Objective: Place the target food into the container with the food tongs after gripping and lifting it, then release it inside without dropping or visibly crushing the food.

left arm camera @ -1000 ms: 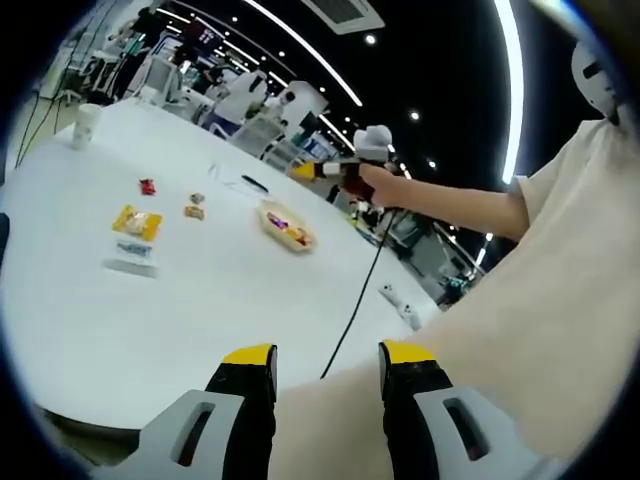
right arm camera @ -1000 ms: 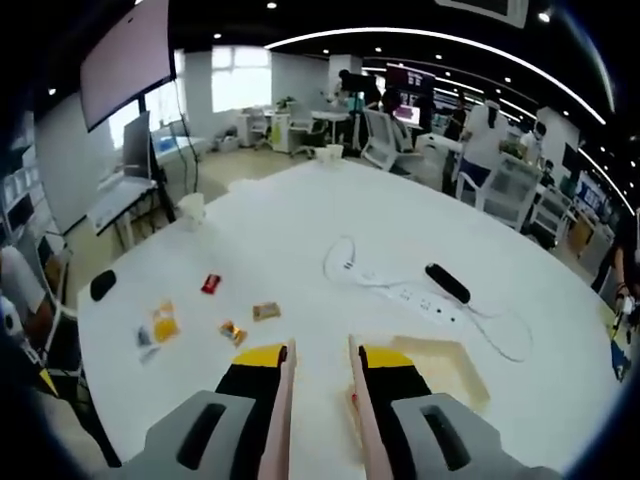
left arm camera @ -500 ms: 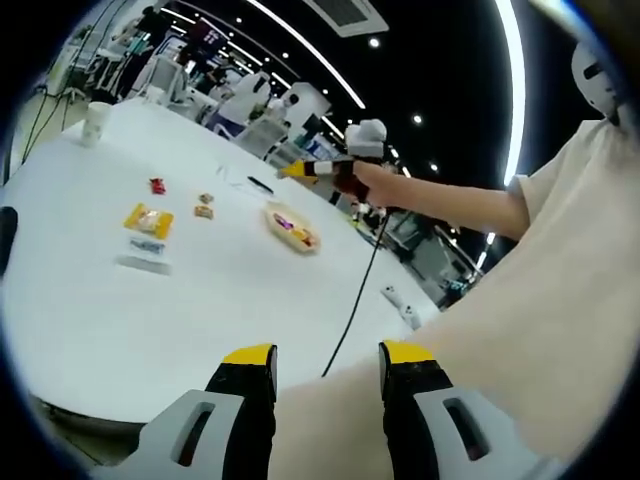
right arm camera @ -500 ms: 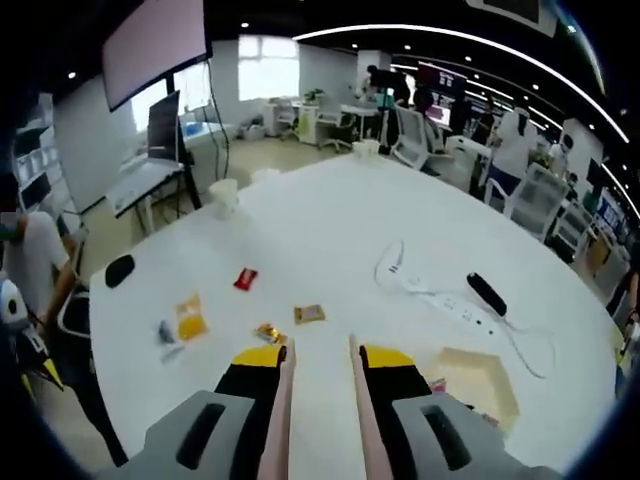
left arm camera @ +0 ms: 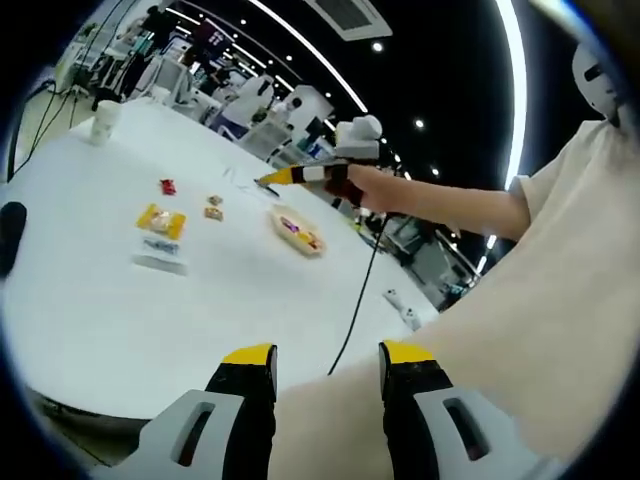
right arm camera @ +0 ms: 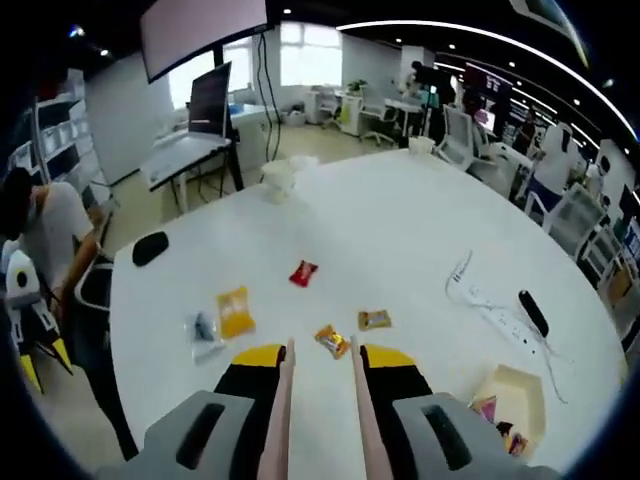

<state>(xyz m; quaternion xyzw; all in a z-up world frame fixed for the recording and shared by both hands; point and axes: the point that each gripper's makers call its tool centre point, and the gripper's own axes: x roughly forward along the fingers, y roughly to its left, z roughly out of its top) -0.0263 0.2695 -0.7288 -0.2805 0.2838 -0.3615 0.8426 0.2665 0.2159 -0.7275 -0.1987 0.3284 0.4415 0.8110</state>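
My right gripper point(right arm camera: 320, 360) is shut on a pair of pink food tongs point(right arm camera: 283, 400), whose two arms stand slightly apart. A gold-wrapped snack point(right arm camera: 333, 341) lies on the white table point(right arm camera: 400, 230) just past the tong tips. Another small snack point(right arm camera: 375, 319), a red packet point(right arm camera: 302, 273) and a yellow packet point(right arm camera: 235, 310) lie further out. The pale container point(right arm camera: 520, 385) sits at lower right with snacks inside. In the left gripper view a hand holds the right gripper point(left arm camera: 310, 175) above the container point(left arm camera: 297, 230). My left gripper point(left arm camera: 327, 365) is open, off the table, over beige clothing.
A power strip point(right arm camera: 500, 305) with its cord and a black remote point(right arm camera: 533, 312) lie right of the snacks. A paper cup point(right arm camera: 280, 180), a black mouse point(right arm camera: 150, 247) and a blue-white packet point(right arm camera: 200, 330) are on the table. A person point(right arm camera: 40, 240) sits at the left edge.
My right gripper with the tongs has swung left, away from the container, and now points at the gold-wrapped snack. The left gripper has stayed nearly still and open.
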